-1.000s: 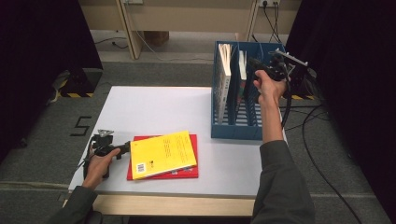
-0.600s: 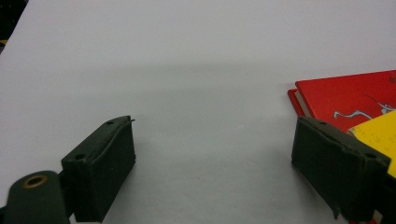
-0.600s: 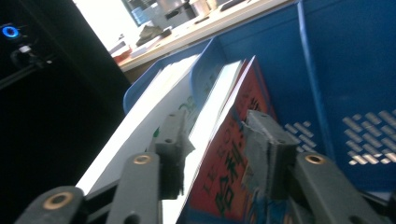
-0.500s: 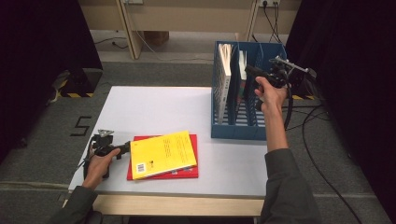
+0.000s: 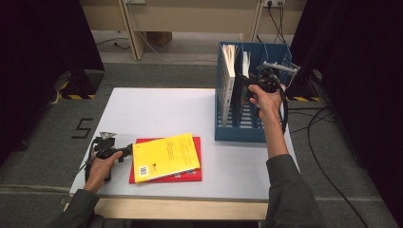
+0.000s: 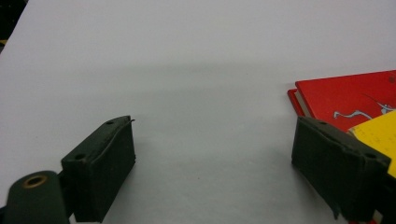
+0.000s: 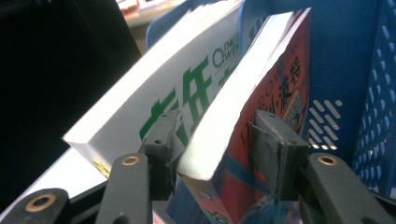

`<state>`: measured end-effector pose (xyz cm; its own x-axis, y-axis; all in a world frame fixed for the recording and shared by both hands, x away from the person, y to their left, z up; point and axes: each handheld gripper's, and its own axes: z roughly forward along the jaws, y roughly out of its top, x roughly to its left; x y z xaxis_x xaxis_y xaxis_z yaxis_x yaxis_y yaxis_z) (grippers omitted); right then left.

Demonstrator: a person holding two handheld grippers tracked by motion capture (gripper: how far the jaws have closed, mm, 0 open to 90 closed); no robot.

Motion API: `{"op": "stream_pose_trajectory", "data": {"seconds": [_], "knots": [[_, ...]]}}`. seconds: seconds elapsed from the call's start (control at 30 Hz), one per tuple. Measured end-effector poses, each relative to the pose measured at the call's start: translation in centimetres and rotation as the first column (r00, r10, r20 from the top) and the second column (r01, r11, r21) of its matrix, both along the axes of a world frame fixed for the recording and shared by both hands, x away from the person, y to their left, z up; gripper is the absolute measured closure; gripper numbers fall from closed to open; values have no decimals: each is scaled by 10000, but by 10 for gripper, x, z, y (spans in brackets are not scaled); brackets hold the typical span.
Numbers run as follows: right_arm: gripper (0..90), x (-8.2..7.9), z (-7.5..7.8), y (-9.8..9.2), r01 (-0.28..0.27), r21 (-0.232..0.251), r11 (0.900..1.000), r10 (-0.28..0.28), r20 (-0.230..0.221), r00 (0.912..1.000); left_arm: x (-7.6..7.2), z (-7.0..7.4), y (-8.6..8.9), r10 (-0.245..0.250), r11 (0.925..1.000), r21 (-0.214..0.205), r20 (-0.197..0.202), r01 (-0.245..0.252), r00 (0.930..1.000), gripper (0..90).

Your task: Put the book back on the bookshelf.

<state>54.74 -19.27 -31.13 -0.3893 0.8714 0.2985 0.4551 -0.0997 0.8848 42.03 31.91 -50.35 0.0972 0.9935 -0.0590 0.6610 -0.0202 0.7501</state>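
Lowered a little since the frames before, the right gripper [image 5: 249, 90] now sits at the blue plastic file rack [image 5: 273, 135] in the upper right of the high view, its jaws having just been opening. They stand apart around the red-covered paperback [image 7: 261, 107] — one pad on each side, with slack showing on the page-edge side in the right gripper view. That book stands tilted in the rack, just beside the thicker white book with green lettering [image 7: 163, 93], which leans in the next slot to its left. Across the white table [image 5: 157, 109], at lower left of the high view, the left gripper [image 5: 124, 153] has stayed put, resting on the tabletop with its jaws spread wide and nothing between them. Its right pad [image 6: 336, 163] lies just beside the corner of the flat red book [image 5: 190, 174], which carries the yellow paperback [image 5: 165, 157] stacked askew on top — both near the table's front edge.
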Motion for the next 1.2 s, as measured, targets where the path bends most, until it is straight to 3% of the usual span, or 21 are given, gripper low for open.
{"op": "stream_pose_trajectory", "data": {"seconds": [0.23,0.33,0.43,0.6,0.7,1.03,1.2], "knots": [[507,2,-2,-2,86,-61,9999,-86,-59,9999,0,0,0,-1,10000,-25,10,1,10000,125],[452,-4,4,-8,148,355,9993,-147,-23,9999,0,0,0,-13,10000,-24,3,13,10000,124],[420,-15,10,-13,86,-63,9999,-84,327,9994,0,0,0,-22,10000,-49,4,22,10000,124],[386,-35,9,-22,-177,203,9996,169,363,9992,0,0,0,-17,10000,-7,15,17,10000,124],[380,-44,5,-27,-395,460,9982,379,370,9986,0,0,0,-21,10000,23,4,21,10000,124],[273,-79,-9,-29,-810,363,9961,787,614,9950,0,0,-1,-48,10000,83,-29,48,10000,125],[254,-96,-22,-23,-942,-18,9956,940,849,9919,0,0,-1,-109,9997,218,-61,110,9999,127]]}}
